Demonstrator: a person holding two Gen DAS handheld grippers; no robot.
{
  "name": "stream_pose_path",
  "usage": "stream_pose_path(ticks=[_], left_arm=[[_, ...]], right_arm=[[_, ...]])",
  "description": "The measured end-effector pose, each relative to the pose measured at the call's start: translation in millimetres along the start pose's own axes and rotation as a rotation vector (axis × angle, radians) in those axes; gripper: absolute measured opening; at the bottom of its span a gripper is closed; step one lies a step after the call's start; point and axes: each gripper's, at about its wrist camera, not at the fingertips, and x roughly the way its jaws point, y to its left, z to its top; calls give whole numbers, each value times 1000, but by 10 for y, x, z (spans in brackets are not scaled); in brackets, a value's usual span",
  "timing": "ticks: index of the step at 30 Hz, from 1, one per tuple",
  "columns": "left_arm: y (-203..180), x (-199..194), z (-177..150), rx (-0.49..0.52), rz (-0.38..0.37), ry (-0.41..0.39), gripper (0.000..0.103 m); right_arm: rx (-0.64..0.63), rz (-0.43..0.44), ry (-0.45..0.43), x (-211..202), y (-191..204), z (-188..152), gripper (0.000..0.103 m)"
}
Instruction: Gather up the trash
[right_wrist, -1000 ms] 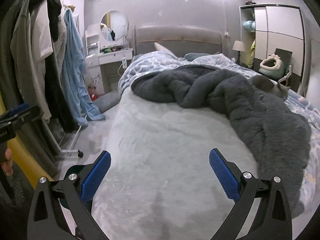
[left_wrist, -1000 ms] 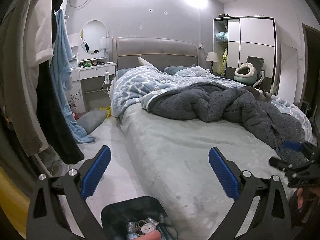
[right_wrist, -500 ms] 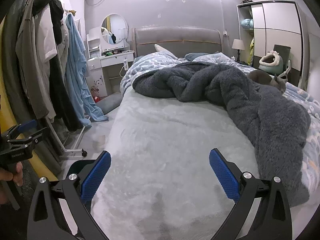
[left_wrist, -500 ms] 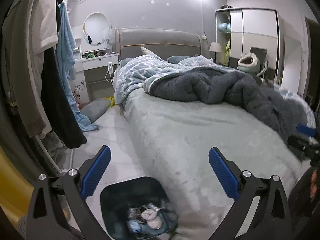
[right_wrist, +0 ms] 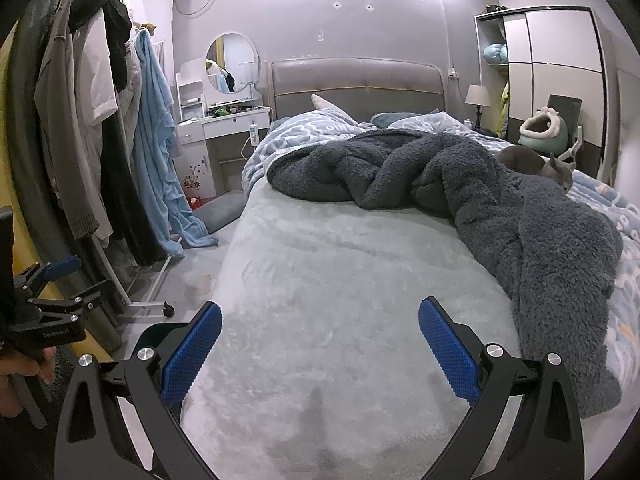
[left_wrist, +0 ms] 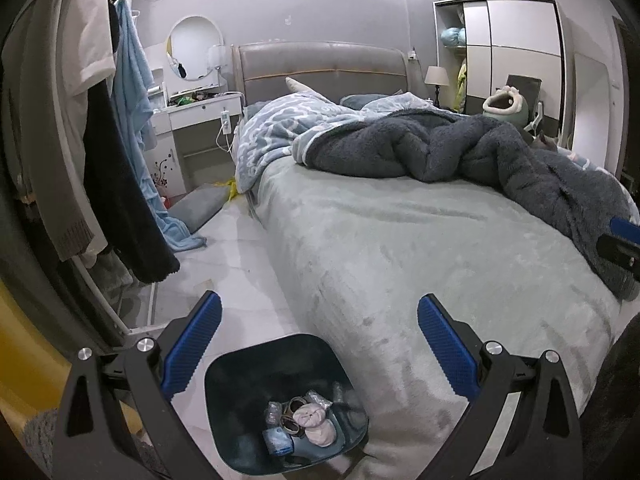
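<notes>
— Two views, then. What does the left wrist show?

— Spread jaws on the left gripper (left_wrist: 318, 340), blue pads wide apart with nothing between them. Below them, at six o'clock, stands a dark bin (left_wrist: 248, 400) on the pale floor, just beside the bed (left_wrist: 400, 248). Inside the bin lies trash (left_wrist: 304, 424): crumpled pinkish wads, small wrappers, something blue.

— And around it?

— At nine o'clock, clothes (left_wrist: 100, 160) hang on a rack. At twelve, the grey headboard (left_wrist: 320, 68); a dark fleece blanket (left_wrist: 460, 156) is bunched toward two o'clock. At three o'clock the other gripper's blue tip pokes in over the bed's edge.

— The right wrist?

— Jaws released as well: the right gripper (right_wrist: 320, 340) hovers over bare bedspread, gripping nothing. The bin's rim (right_wrist: 160, 330) peeks out behind the left finger, at seven o'clock. At nine o'clock the left gripper (right_wrist: 52, 300) appears, held in a hand (right_wrist: 24, 368). A grey cat (right_wrist: 536, 164) lies at two o'clock, touching the blanket.
</notes>
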Motion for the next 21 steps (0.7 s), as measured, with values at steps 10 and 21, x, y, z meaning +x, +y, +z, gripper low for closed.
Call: stream_pose_path(ticks=[10,21], left_arm=[[-71,1,-21,19,1,-5,100],[-69,31,-42,11,-1,0,100]], right_arm=[[-1,5,0,21,2,-5,100],[-11,8,3,32,32,-2,100]])
